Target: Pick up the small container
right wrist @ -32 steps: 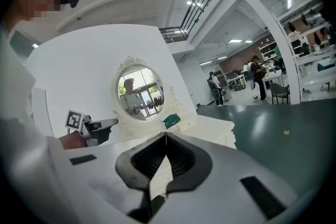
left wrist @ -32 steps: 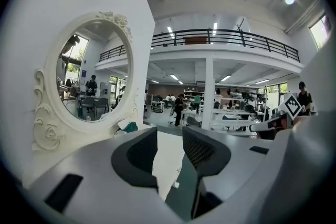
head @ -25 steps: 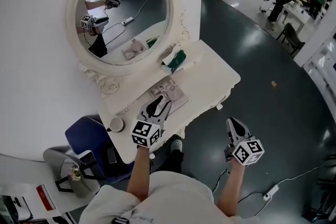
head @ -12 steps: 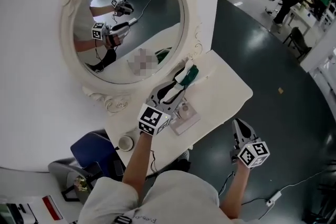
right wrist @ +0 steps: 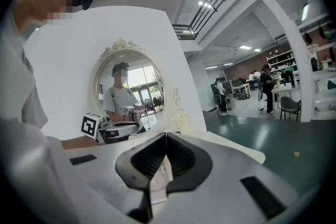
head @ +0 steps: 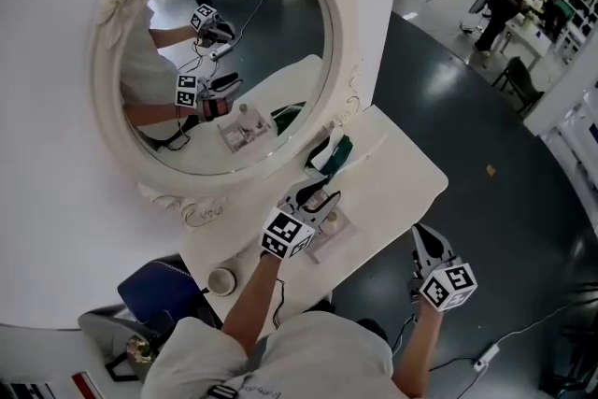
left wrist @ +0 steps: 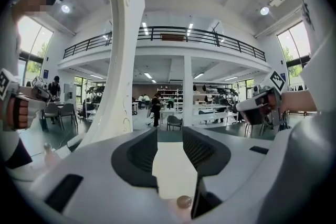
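White surface (head: 402,171) below oval mirror (head: 224,51). Left gripper (left wrist: 170,132) fingers apart, small container (left wrist: 184,201) low between them, ungripped. Right gripper (right wrist: 166,138) fingers together, nothing held. Closing and lifting left.

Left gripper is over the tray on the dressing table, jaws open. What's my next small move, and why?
Probably ease the left gripper down a little before closing. Its jaws stand wide apart with nothing gripped, and only the round top of the small container shows low between them, so the pads seem to sit above its body.
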### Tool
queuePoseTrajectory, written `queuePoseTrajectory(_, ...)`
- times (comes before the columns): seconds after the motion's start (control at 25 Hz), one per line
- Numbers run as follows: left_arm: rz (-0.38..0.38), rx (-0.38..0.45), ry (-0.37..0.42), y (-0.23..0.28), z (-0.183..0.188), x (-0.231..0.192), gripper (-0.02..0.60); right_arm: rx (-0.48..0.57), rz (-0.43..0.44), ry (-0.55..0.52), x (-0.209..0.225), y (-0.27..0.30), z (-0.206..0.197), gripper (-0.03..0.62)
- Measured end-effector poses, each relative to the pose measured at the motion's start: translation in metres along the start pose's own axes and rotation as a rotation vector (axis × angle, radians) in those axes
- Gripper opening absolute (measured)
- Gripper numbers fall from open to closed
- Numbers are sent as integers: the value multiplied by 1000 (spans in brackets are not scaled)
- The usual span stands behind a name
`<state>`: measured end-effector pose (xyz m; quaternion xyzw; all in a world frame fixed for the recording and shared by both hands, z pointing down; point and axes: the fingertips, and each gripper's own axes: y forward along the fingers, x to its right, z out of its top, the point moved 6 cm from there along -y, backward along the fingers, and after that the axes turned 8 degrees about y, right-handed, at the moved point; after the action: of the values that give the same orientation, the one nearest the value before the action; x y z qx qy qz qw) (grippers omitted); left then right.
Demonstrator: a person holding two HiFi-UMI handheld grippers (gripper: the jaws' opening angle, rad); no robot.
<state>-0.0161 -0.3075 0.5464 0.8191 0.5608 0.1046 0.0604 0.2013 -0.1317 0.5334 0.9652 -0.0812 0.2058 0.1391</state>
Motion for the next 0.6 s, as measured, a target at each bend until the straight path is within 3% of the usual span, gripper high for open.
queuePoseTrajectory(0.48,-67,-109,-31,21,-72,16,169,-27,-36,22,-4,-2,-31,17)
queuePoseTrajectory(0.6,-57,-94,-53,20,-87,21,169,-60,-18,15,-6,1,-38,17)
